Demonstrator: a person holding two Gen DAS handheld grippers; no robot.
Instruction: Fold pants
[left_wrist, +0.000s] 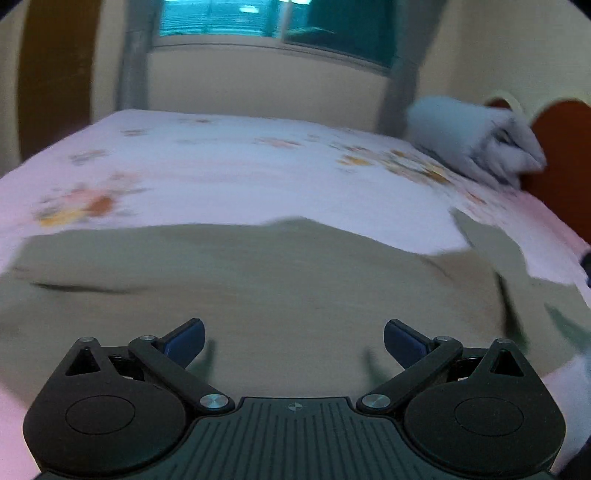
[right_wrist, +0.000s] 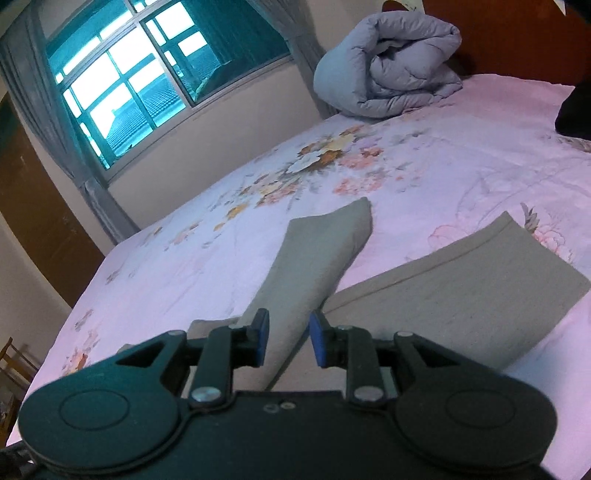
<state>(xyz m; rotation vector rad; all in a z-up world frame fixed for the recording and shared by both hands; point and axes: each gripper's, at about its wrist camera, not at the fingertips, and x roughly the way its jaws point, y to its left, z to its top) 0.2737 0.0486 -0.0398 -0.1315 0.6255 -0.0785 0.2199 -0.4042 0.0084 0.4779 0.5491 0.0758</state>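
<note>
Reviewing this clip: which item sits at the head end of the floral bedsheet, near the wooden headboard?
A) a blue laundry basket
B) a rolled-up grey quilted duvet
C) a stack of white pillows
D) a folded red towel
B: a rolled-up grey quilted duvet lies on the pink floral bedsheet by the brown wooden headboard, well beyond the olive-green pants.

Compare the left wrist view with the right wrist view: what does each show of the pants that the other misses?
Only the left wrist view shows the left gripper open above a broad, blurred spread of the pants. Only the right wrist view shows the two legs apart, one rising between the right gripper fingers, whose jaws are not closed on it, the other flat on the bed. Both show the floral bedsheet, the rolled grey duvet and the window.
</note>
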